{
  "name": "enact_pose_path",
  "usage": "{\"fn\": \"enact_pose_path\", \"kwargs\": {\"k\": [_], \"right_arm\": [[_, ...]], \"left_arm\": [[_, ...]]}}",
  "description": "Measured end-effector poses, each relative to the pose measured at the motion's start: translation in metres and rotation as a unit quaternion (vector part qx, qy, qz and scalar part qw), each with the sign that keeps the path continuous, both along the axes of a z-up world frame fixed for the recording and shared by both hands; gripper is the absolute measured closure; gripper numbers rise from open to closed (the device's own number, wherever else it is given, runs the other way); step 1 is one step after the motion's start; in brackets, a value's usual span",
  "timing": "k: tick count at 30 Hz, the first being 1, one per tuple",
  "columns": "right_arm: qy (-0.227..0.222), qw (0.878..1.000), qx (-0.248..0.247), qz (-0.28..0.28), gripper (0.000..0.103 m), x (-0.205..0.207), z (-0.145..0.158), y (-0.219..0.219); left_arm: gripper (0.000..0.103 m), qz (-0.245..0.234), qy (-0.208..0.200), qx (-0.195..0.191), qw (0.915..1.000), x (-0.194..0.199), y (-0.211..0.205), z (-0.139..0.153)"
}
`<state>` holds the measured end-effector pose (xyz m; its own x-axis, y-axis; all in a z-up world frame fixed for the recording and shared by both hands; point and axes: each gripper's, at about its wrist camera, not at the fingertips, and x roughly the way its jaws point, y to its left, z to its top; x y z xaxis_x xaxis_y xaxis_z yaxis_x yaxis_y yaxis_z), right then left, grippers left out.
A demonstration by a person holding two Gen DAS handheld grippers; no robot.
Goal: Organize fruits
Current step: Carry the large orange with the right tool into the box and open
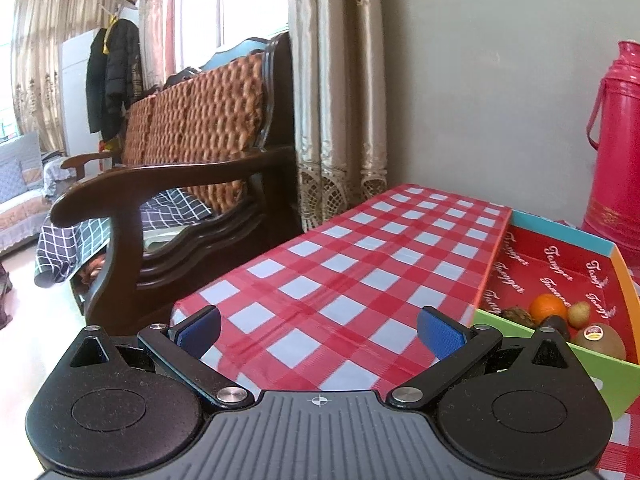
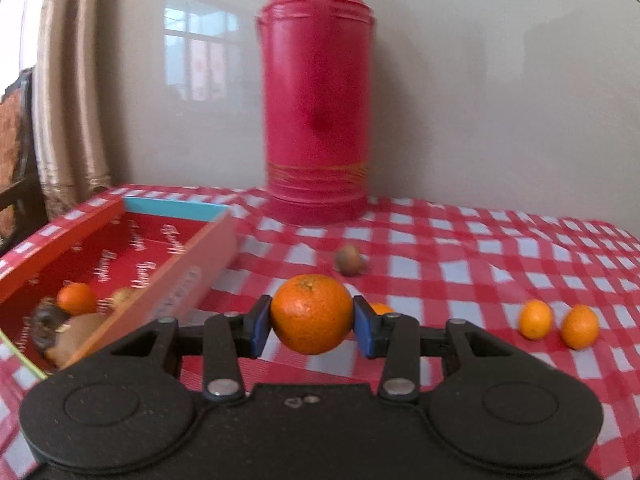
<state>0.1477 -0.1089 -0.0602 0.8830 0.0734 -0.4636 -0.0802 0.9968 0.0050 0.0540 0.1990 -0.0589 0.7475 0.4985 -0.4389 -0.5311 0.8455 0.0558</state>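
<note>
My right gripper (image 2: 312,326) is shut on an orange tangerine (image 2: 311,314) and holds it above the checked tablecloth, just right of the red cardboard box (image 2: 188,272). In the box lie a small tangerine (image 2: 76,298), a kiwi (image 2: 78,334), a dark fruit (image 2: 46,322) and a small yellowish fruit (image 2: 122,296). On the cloth lie a brown fruit (image 2: 349,260) and two small oranges (image 2: 535,319) (image 2: 579,327); another orange bit (image 2: 380,307) peeks out behind the right finger. My left gripper (image 1: 318,330) is open and empty over the cloth, left of the box (image 1: 496,256).
A tall red thermos (image 2: 316,100) stands at the back by the wall, also in the left wrist view (image 1: 618,148). A dark wooden sofa (image 1: 180,184) stands beyond the table's left edge (image 1: 240,268). Curtains (image 1: 336,92) hang behind.
</note>
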Motion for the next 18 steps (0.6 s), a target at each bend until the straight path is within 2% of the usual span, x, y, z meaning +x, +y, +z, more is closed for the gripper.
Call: {"fn": "enact_pose_path", "kwargs": {"k": [7,18], "right_arm": [[-0.011,0.998,0.024,0.057,0.069,-0.002,0.013,0.031],[-0.016,0.992,0.017,0.12,0.069,0.011,0.018,0.086]], "left_arm": [[0.0,0.015,-0.004,-0.007,0.9999,-0.007,0.014,0.002],[0.0,0.035,-0.008,-0.019,0.9992,-0.014,0.033,0.003]]}}
